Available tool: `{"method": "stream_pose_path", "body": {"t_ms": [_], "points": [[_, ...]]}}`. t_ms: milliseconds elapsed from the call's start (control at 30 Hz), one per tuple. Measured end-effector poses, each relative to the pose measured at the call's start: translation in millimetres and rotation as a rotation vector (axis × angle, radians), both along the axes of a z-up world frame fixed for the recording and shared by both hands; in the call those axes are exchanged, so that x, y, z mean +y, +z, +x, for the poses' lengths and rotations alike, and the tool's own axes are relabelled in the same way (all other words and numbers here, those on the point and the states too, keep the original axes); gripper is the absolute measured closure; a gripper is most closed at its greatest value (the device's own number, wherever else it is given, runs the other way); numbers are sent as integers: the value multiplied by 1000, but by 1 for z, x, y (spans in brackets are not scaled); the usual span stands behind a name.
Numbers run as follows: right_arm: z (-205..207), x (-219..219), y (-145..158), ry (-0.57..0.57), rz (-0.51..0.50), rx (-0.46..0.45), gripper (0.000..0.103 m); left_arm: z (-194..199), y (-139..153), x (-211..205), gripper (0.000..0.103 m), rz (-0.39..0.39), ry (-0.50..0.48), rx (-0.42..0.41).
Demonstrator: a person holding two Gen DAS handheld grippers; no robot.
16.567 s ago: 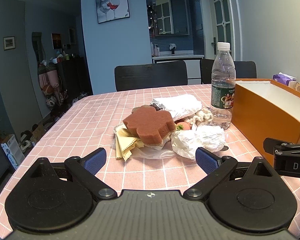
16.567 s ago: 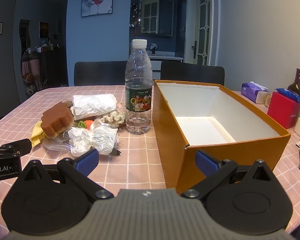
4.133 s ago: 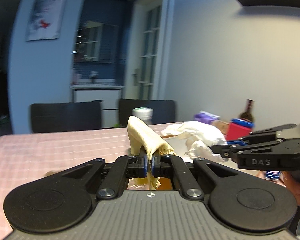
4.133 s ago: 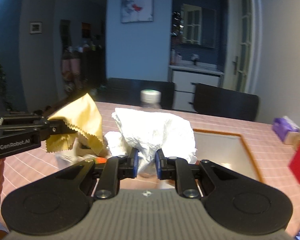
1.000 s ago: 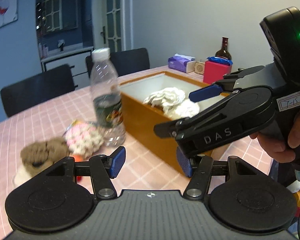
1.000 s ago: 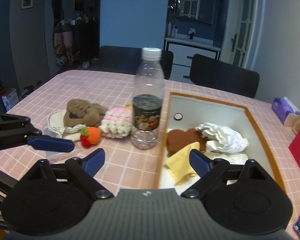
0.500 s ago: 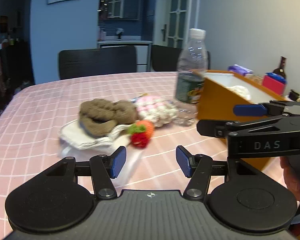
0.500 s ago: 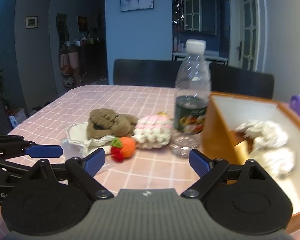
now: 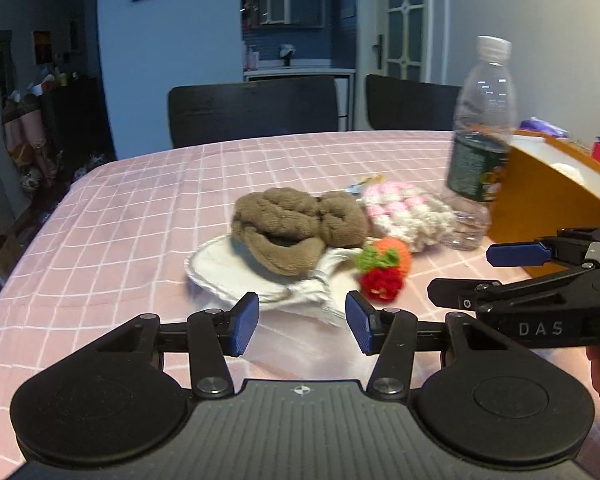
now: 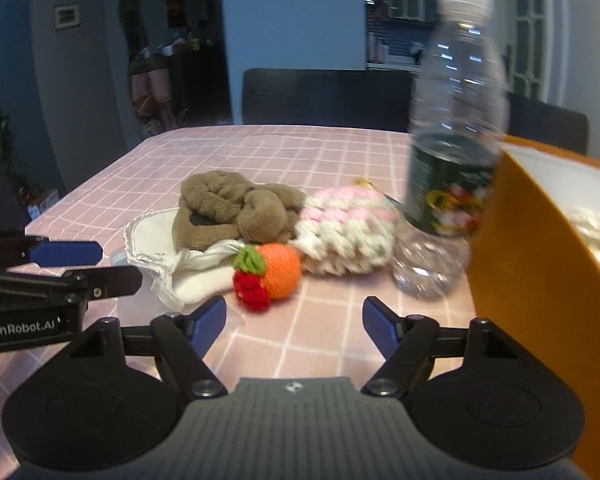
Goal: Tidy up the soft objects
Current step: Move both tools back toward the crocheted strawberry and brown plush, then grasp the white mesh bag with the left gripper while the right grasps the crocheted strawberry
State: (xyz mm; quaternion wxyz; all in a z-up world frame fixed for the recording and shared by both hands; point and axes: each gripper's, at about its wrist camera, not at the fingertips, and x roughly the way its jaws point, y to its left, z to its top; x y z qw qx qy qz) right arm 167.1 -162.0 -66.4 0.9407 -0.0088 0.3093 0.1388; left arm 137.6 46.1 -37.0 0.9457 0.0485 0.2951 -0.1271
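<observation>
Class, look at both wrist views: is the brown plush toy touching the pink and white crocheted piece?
Touching. In the right wrist view the brown plush toy presses against the pink and white crocheted piece, no tablecloth between them.

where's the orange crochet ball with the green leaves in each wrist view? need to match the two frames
Left wrist: orange crochet ball sits right of centre, past the right finger of the left claw, touching the red knit piece.
Right wrist: orange crochet ball is near centre, just beyond the right claw.
Shared landmark: the water bottle, right of the ball in both views.
</observation>
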Motion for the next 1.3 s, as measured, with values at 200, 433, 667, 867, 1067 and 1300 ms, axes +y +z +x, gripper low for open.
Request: {"method": "stream_pose_path", "body": {"t_ms": [200,433,667,867,1067,1300], "points": [[30,17,-7,50,-18,7,30,19,-2,15,43,-18,54,64],[53,26,-22,74,-10,46,53,26,-14,33,17,-104,120,159],[39,12,-21,66,17,58,55,37,-28,37,17,-206,175,243],[6,-12,-21,20,12,73,55,30,-34,-1,16,-105,103,221],[-12,-22,-21,-7,-14,61,55,34,-38,-25,58,-12,113,178],[-28,-26,-18,-7,-4,50,55,20,-34,-11,102,-107,113,193]]}}
